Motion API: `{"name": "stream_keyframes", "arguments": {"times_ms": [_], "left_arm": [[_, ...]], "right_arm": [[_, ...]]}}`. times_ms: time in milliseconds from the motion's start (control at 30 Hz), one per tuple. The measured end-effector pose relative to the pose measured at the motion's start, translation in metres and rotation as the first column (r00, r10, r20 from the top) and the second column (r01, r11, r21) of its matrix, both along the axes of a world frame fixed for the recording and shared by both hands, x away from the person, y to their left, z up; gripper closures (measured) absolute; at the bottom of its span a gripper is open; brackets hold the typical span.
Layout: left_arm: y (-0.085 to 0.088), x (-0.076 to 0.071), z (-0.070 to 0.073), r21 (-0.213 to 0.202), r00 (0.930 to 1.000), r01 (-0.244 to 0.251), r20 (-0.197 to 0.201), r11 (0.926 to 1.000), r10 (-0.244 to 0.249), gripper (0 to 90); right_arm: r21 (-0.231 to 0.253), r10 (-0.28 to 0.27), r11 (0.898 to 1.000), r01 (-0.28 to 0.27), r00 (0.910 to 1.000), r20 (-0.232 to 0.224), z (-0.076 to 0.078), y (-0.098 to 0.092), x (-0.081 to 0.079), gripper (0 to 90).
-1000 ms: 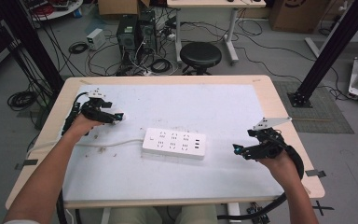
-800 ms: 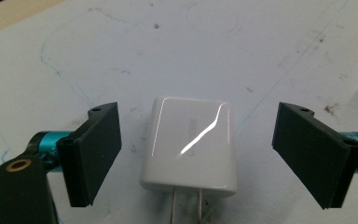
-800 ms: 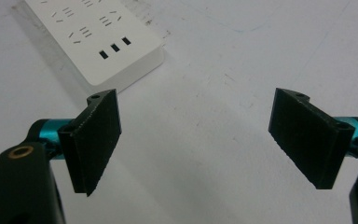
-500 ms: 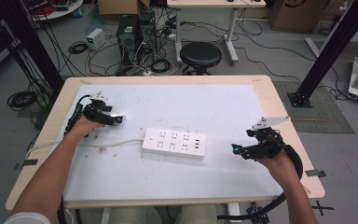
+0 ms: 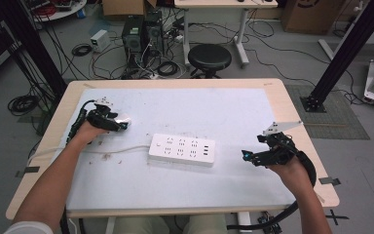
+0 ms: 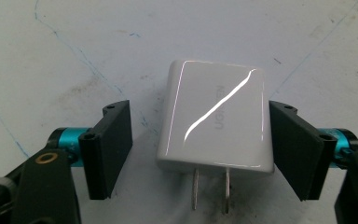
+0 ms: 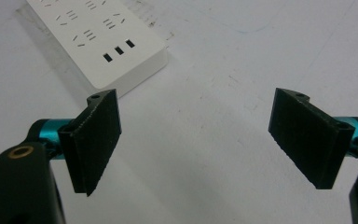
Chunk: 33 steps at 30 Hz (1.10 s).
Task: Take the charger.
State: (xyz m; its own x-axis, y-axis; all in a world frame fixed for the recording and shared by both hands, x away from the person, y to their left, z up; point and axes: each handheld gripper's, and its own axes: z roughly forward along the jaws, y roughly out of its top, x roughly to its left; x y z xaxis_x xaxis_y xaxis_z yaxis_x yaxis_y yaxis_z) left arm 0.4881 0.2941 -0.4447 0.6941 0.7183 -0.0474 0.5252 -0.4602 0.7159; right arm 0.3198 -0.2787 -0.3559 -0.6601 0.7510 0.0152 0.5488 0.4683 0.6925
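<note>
White tabletop (image 5: 233, 109), power strip (image 5: 182, 149) central; left tool (image 6: 198, 144) spread around charger (image 6: 214, 121), right tool (image 7: 198, 140) spread.

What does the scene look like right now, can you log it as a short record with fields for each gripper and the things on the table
surface: pale, scuffed table top
left gripper: open, jaws either side of a glossy white two-prong charger plug lying flat; one jaw at its side, a gap at the other
right gripper: open, nothing between its jaws
white rectangular power strip: mid-table, between the two grippers, its white cord running toward the left edge
</note>
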Motion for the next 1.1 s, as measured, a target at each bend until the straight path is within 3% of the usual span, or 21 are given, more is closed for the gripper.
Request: {"name": "stream_keyframes", "arguments": {"times_ms": [133,367,500,633,733,933,1100], "left_arm": [[0.000,-0.002,0.002,-0.001,0.9998,0.020,0.002,0.9998,-0.020,41.9],[0.000,-0.003,0.004,-0.026,0.9999,-0.003,-0.016,0.9996,0.002,42.3],[-0.001,-0.007,0.012,-0.047,0.9993,-0.032,-0.022,0.9984,0.031,42.4],[-0.004,-0.013,0.026,-0.054,0.9973,-0.073,0.001,0.9959,0.073,42.5],[-0.005,-0.021,0.037,-0.057,0.9945,-0.094,0.041,0.9940,0.096,42.5],[-0.007,-0.039,0.048,-0.060,0.9904,-0.099,0.091,0.9933,0.104,42.6],[-0.010,-0.062,0.056,-0.091,0.9848,-0.100,0.134,0.9908,0.111,42.6]], "right_arm": [[0.002,0.000,1.000,0.000,1.0000,0.001,0.000,0.000,0.000,17.3],[0.002,-0.004,1.000,0.004,1.0000,0.003,0.000,-0.002,-0.001,17.2],[0.003,-0.004,1.000,0.004,0.9999,0.010,-0.002,-0.002,-0.001,17.3],[0.003,-0.004,1.000,0.004,0.9999,0.010,-0.004,-0.001,-0.001,17.3],[0.005,0.000,1.000,0.000,0.9999,0.011,-0.004,0.001,0.000,17.3],[0.011,0.017,1.000,-0.017,0.9997,0.020,-0.004,0.005,0.000,17.3],[0.015,0.027,1.000,-0.027,0.9992,0.030,-0.003,0.006,-0.003,17.3]]}}
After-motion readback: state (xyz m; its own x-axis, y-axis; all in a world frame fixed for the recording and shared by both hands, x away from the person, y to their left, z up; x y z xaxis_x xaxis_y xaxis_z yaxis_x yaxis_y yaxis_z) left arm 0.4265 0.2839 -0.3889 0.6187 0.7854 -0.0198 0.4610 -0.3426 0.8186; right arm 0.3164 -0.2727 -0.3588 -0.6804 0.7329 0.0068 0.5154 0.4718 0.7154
